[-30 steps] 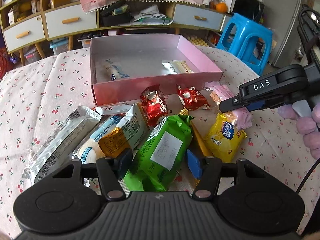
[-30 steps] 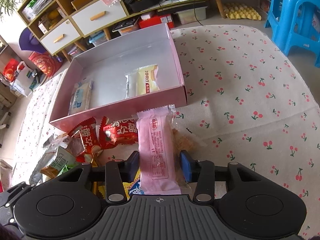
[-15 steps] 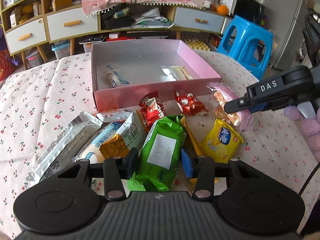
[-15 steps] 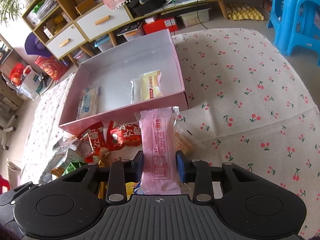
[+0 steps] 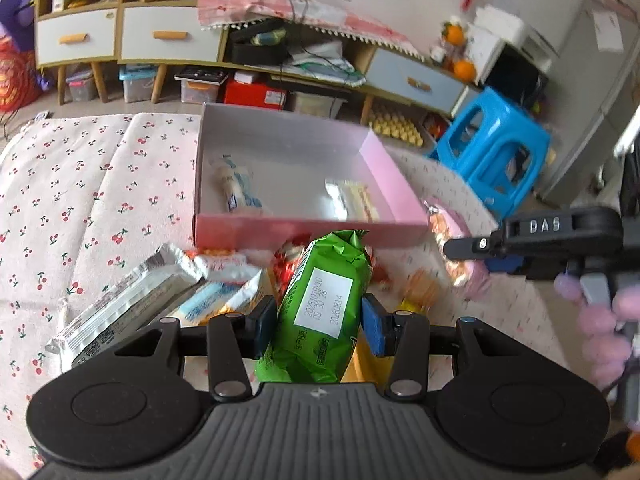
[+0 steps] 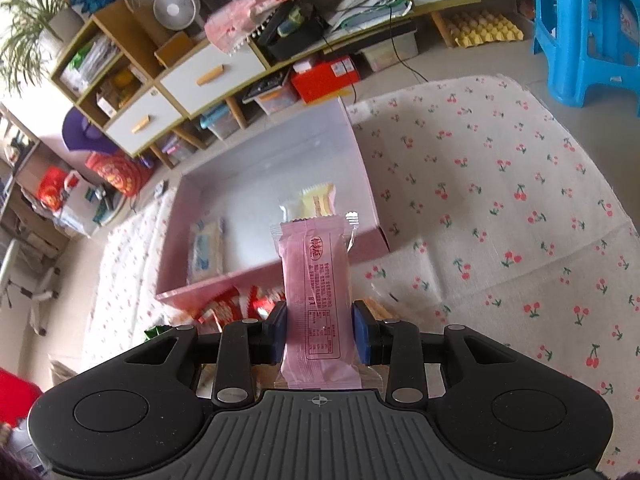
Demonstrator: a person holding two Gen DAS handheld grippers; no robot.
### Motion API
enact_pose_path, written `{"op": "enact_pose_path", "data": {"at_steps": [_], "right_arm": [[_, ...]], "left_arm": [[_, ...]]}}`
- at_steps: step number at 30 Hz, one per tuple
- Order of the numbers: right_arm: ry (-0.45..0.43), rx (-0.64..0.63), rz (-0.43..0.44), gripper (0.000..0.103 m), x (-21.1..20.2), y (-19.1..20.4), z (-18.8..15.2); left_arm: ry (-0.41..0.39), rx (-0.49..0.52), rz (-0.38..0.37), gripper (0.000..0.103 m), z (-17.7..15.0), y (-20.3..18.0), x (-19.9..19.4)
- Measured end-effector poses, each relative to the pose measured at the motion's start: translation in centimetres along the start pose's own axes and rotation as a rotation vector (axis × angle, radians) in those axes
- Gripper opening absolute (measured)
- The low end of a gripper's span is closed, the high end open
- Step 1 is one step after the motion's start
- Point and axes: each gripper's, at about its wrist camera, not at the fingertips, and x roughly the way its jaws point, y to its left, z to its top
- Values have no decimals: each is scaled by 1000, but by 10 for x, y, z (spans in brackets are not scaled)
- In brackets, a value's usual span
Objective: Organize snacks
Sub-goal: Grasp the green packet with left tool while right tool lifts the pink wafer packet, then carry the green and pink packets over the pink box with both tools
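Both tongs are clamped on packets, the left tongs (image 5: 318, 320) on a green snack packet (image 5: 324, 312) and the right tongs (image 6: 320, 332) on a pink wafer packet (image 6: 320, 300), long axes pointing at the pink box (image 5: 312, 232) just beyond.

Bright, even daylight (no hard shadows); motion blur smears both views, and fisheye distortion bends the edges.

The left gripper (image 5: 318, 320) fills the lower middle of its own view, its fingers (image 5: 262, 322) pressed on both sides of a green packet (image 5: 324, 304). The right gripper (image 6: 320, 334) sits likewise low in its view, fingers (image 6: 362, 336) clamped on a pink wrapper (image 6: 318, 300). At the right edge of the left view, a purple-gloved hand (image 5: 600, 320) holds the right gripper's handle.
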Motion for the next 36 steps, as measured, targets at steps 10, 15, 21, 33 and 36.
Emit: {"op": "enact_pose_path", "data": {"at_steps": [10,15,21,33,36], "right_arm": [[-53,58,45,33,-1,8,25],[-57,72,23,33,16,6,46],[-42,55,31,33,49,5,78],[-28,-64,6,33,110,16,108],[-29,-90,-13,33,120,18,111]], "left_arm": [[-57,-177,-10,42,30,3,19],[-50,-164,44,42,54,2,40],[-57,-200,48,42,75,7,71],[-48,-296,-2,42,90,23,118],[-48,-299,-8,42,92,24,123]]}}
